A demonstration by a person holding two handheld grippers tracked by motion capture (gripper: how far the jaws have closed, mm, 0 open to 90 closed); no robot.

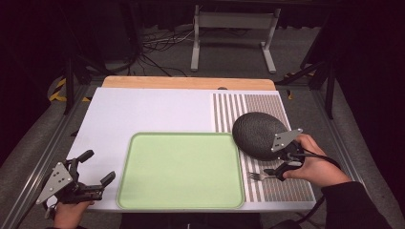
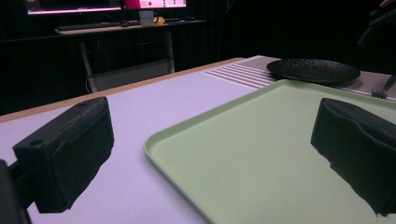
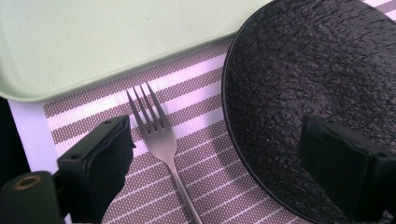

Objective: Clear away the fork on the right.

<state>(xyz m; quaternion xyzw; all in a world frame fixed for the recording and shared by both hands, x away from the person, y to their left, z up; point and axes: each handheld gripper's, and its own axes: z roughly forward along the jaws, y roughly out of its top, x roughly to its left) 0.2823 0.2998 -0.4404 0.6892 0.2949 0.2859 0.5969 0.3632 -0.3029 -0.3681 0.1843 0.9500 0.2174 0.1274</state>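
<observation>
A pale green tray (image 1: pixel 181 171) lies at the table's front centre. To its right, on a striped placemat (image 1: pixel 286 188), sit a black textured plate (image 1: pixel 255 133) and a metal fork (image 1: pixel 259 176). My right gripper (image 1: pixel 281 163) hovers open over the fork's handle and the plate's near rim. In the right gripper view the fork (image 3: pixel 161 140) lies beside one jaw, tines toward the tray (image 3: pixel 93 42), and the plate (image 3: pixel 317 70) reaches under the other jaw. My left gripper (image 1: pixel 99 166) stands open and empty at the tray's front left corner, facing across the tray (image 2: pixel 261 154).
A white mat (image 1: pixel 153 112) covers the table's left and middle, with a wooden edge (image 1: pixel 188 82) at the back. Beyond the table are a metal stand (image 1: pixel 234 33) and floor cables. A desk with monitors (image 2: pixel 107 9) stands far off.
</observation>
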